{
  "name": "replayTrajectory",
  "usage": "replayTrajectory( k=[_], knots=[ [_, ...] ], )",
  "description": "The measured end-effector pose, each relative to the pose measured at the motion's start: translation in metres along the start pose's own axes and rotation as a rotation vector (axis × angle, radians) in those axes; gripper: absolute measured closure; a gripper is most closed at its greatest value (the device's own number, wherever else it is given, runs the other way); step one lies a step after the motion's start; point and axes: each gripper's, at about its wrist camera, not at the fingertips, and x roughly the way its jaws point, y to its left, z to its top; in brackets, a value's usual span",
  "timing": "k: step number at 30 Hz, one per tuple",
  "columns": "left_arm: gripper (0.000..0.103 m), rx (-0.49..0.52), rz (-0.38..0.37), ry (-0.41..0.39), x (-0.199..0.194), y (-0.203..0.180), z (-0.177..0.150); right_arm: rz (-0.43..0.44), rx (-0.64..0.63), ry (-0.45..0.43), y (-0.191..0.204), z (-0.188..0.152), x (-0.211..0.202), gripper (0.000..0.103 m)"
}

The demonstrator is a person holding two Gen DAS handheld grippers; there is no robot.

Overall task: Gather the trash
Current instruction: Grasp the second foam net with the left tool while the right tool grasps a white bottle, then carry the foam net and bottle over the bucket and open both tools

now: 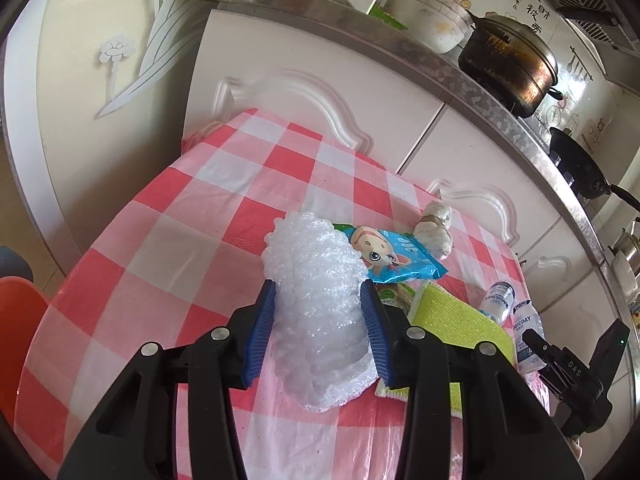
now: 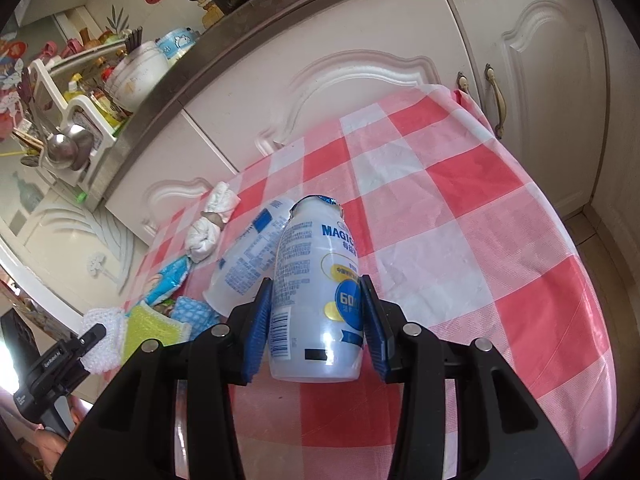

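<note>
A: Bubble wrap [image 1: 320, 300], white and crumpled, sits clamped between the blue pads of the left claw [image 1: 323, 334], its lower end over the checked cloth [image 1: 192, 216].

B: And beside it?

A: A blue snack wrapper [image 1: 396, 258], then a knotted white rag [image 1: 436, 228], a yellow-green cloth [image 1: 456, 320] and a second bottle [image 1: 496, 300] lying on its side. Farthest right, the right claw [image 2: 316, 330] is closed on a white drink bottle [image 2: 316, 288]; its torn foil top points away from the camera.

B: What could go wrong?

A: I think the wrap is the weak hold. It's soft and springy, so it may squeeze out or unfurl if the claw swings quickly. The bottle is smooth and rounded, and the pads grip low on its body, so it could pivot or slip. If anything is left inside, the open mouth could drip onto the cloth.

B: Where does it all go?

A: No bin shows in either view, so I can't tell.

B: The surroundings?

A: A counter under a red-and-white plastic cloth, pushed against cream kitchen cabinets [image 1: 312, 60]. Above them runs a worktop with a blackened pot [image 1: 508, 68], bowls and a dish rack [image 2: 76, 128]. An orange stool [image 1: 20, 320] stands at the far left.
</note>
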Motion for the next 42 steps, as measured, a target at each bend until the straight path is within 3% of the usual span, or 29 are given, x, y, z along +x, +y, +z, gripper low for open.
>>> replayTrajectory(
  k=[15,24,42],
  knots=[
    [0.059,0.006,0.003,-0.026,-0.062,0.03,-0.02,0.196,0.033,-0.028,0.022,-0.008,-0.015,0.059],
    [0.059,-0.023,0.027,-0.04,-0.092,0.062,-0.03,0.239,-0.043,-0.033,0.062,-0.013,-0.03,0.059],
    [0.059,-0.144,0.12,-0.08,-0.135,0.147,-0.039,0.387,-0.158,0.084,0.147,-0.051,-0.025,0.059]
  ],
)
